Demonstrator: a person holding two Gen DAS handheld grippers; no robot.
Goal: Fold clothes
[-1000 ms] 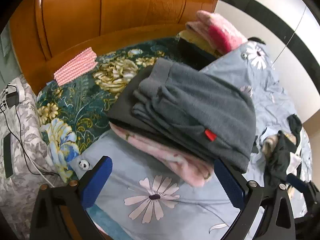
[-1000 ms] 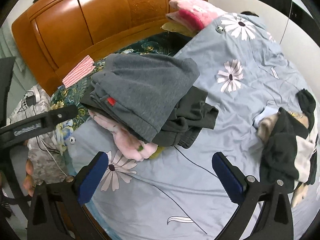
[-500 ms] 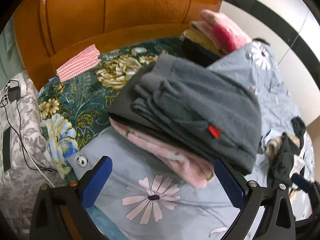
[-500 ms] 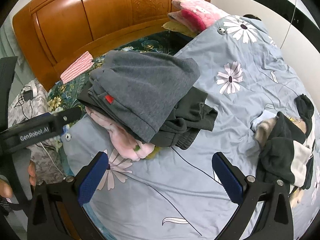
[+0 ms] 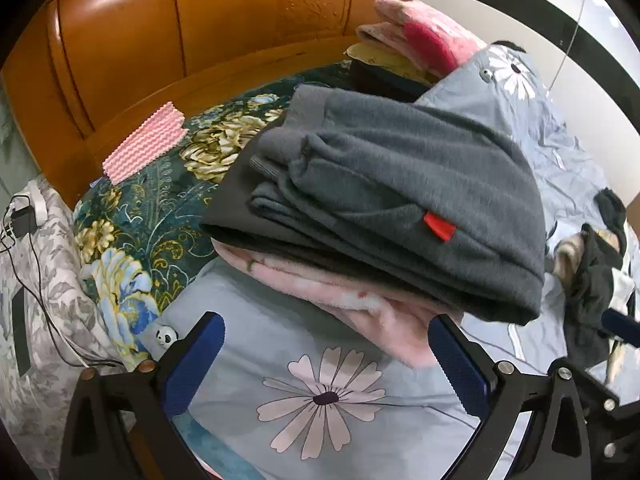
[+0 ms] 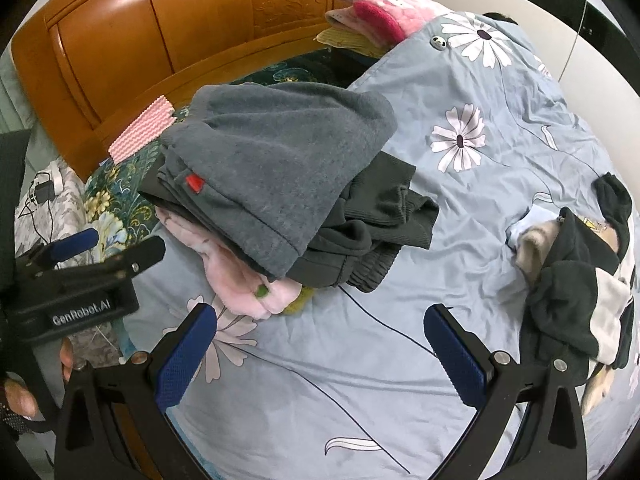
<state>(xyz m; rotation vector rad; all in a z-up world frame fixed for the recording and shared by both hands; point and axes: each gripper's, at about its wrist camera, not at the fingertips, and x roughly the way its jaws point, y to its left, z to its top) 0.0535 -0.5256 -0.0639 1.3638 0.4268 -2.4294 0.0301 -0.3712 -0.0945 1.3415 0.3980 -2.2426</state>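
Grey folded garment [image 5: 400, 200] tops stack | left tongs [image 5: 328, 364] wide apart, empty | right tongs [image 6: 320, 352] wide apart, empty

Three folded garments [image 6: 280, 168] stacked, one unfolded clothes heap [image 6: 576, 280], two grippers [image 6: 320, 344], one pink cloth [image 6: 140, 132]

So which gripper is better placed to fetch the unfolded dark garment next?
Right, probably. The right gripper is open and empty, with the crumpled dark garment just off its right side. The left gripper, also open, faces the folded stack.
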